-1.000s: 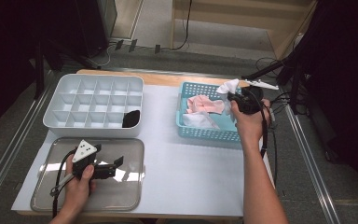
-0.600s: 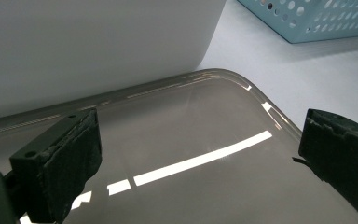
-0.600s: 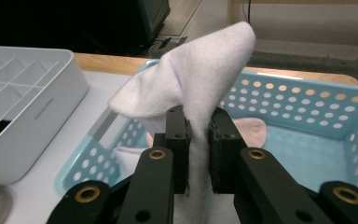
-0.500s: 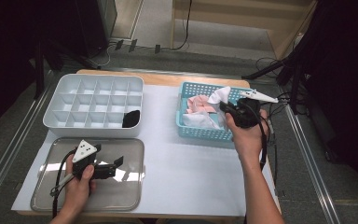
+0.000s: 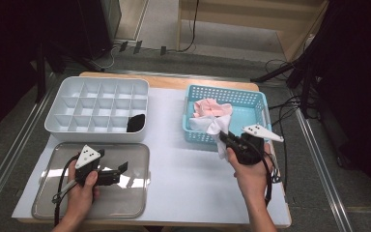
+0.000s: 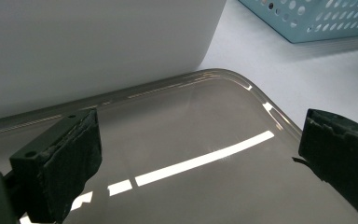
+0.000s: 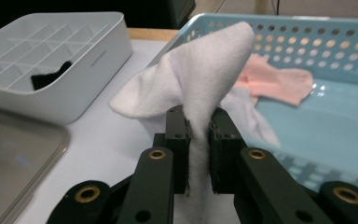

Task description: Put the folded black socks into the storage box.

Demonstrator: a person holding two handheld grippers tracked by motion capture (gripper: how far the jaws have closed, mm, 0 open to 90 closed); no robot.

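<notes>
I see my right gripper [image 5: 228,138] clamped on a white sock [image 7: 200,88], the cloth pinched tight between its jaws. A second ago this gripper was over the far right corner of the blue basket [image 5: 258,99]; now it is at the near rim, and the sock comes with it, hanging partly over the edge. A pink sock [image 5: 210,107] remains inside. So I judge the pick is done and the carry is starting, probably toward the white divided box [image 5: 77,92], where a black item [image 5: 135,123] already lies in one cell. My left gripper [image 5: 118,169] waits over the metal tray [image 6: 242,93], jaws apart and empty.
</notes>
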